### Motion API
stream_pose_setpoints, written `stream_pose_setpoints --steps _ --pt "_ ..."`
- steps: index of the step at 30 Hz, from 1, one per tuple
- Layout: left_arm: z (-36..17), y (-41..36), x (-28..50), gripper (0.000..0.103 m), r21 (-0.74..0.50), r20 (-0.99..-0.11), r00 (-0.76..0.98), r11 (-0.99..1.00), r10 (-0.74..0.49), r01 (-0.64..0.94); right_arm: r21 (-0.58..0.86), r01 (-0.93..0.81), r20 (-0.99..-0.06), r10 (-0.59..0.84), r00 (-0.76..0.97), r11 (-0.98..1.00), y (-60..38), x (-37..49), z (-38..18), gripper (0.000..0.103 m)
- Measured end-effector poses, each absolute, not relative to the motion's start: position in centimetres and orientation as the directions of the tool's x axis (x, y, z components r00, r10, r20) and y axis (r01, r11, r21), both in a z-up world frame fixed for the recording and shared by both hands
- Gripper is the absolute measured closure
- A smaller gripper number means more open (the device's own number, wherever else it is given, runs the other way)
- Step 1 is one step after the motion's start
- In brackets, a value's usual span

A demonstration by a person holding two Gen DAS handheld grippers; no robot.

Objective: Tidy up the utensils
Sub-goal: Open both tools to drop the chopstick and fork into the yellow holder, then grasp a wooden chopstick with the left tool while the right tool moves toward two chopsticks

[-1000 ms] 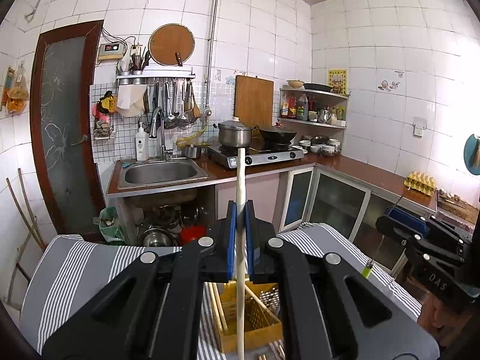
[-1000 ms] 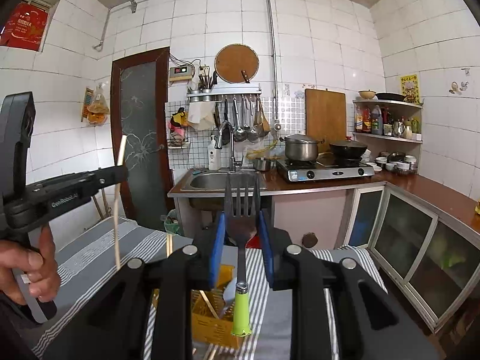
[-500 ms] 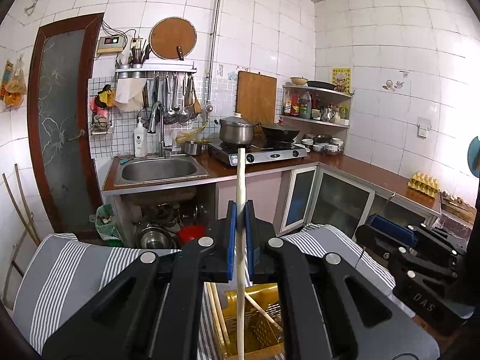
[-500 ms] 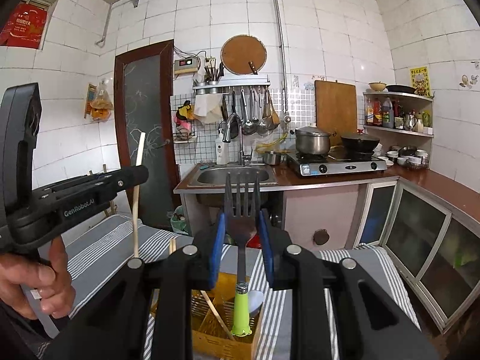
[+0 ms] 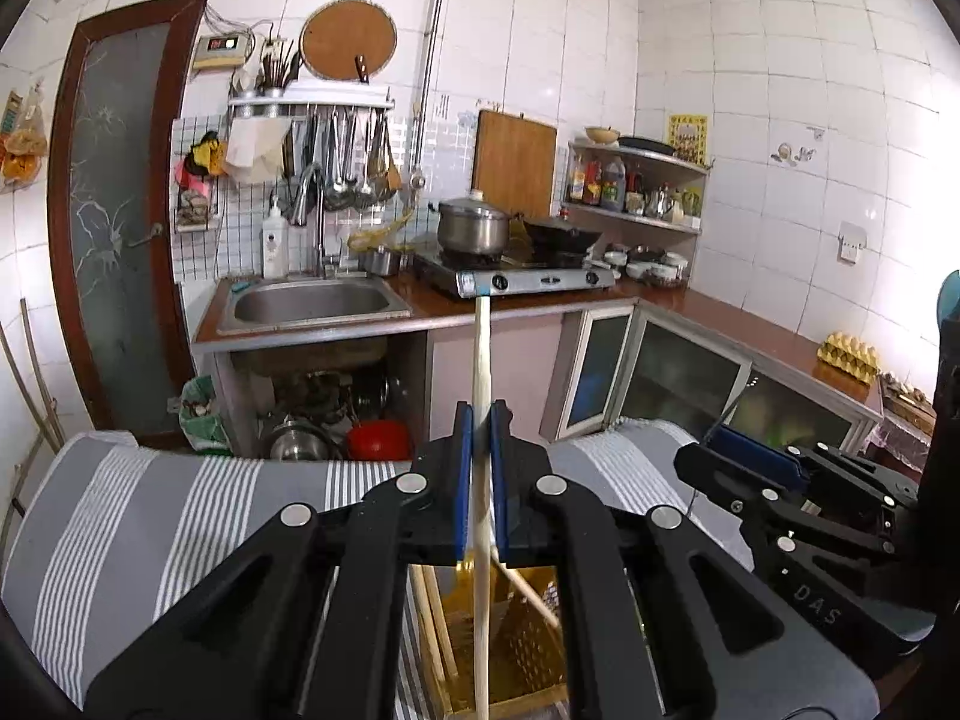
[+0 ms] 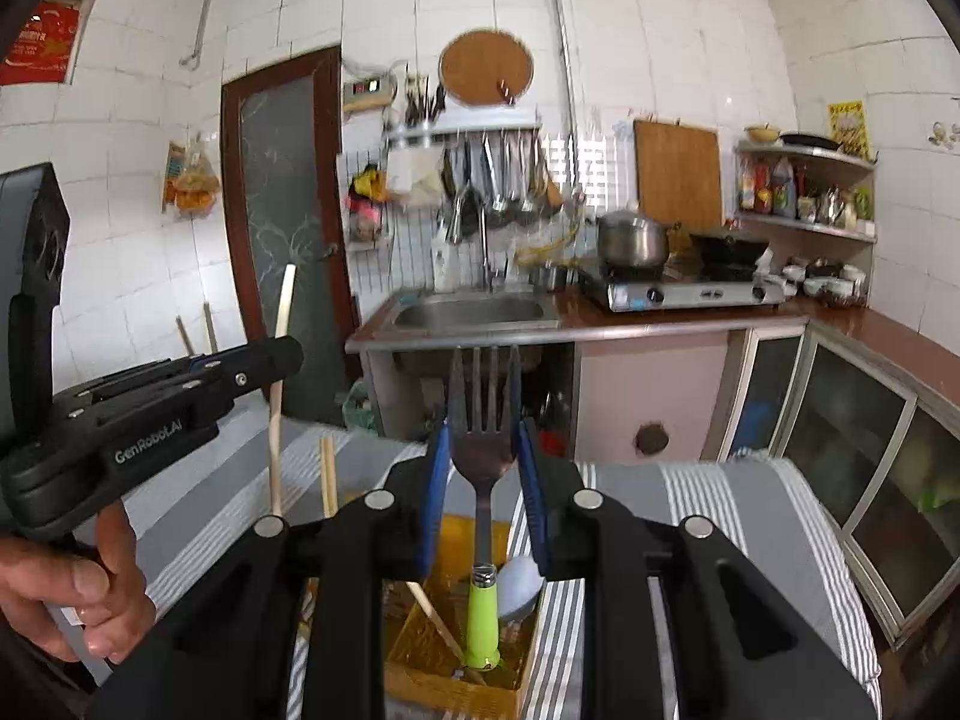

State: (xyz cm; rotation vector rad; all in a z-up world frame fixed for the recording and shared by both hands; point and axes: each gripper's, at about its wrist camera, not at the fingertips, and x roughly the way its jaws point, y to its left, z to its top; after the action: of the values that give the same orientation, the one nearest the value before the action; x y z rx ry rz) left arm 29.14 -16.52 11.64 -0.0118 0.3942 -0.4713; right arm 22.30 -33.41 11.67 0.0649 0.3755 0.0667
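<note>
1. Our left claw [image 5: 478,474] is clamped on a pale wooden chopstick [image 5: 480,354], held upright, with its lower end hanging over the yellow slotted plastic utensil basket [image 5: 528,630] directly below the claw.
2. Our right claw [image 6: 483,468] grips a metal fork with a bright green handle [image 6: 483,450] across its neck, tines up, and the handle tip sits inside the same basket [image 6: 420,678], beneath this claw.
3. The basket stands on a grey-and-white striped cloth [image 5: 150,528] that spreads out on both sides of the claws; other chopsticks already lean inside it.
4. We judge the step in hand to be lowering both utensils into their compartments.
5. To do it well, we keep each utensil vertical, bring it straight down until its end meets the basket floor, and only then loosen the grip.
6. We keep the two claws apart so they do not knock together, and we steer clear of the leaning chopsticks.
</note>
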Motion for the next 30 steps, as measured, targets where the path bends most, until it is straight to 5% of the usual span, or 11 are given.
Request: stream_pose_setpoints --steps 6,17,30 --pt "10.6 -15.2 29.0 0.086 -0.109 -0.388 0.822 0.907 -0.416 0.408 0.091 -0.011 -0.354 0.043 0.934 0.996 -34.4 21.7 11.7 0.079" --pt "9.5 -10.7 25.0 0.085 -0.076 -0.417 0.838 0.932 -0.353 0.354 0.079 0.048 -0.338 -0.019 0.941 0.996 -36.3 14.8 11.6 0.079" --pt "-3.5 -5.9 18.5 0.084 -0.133 -0.697 0.664 0.959 -0.271 0.252 0.113 0.114 -0.494 -0.044 0.868 0.987 -37.6 8.1 4.2 0.079"
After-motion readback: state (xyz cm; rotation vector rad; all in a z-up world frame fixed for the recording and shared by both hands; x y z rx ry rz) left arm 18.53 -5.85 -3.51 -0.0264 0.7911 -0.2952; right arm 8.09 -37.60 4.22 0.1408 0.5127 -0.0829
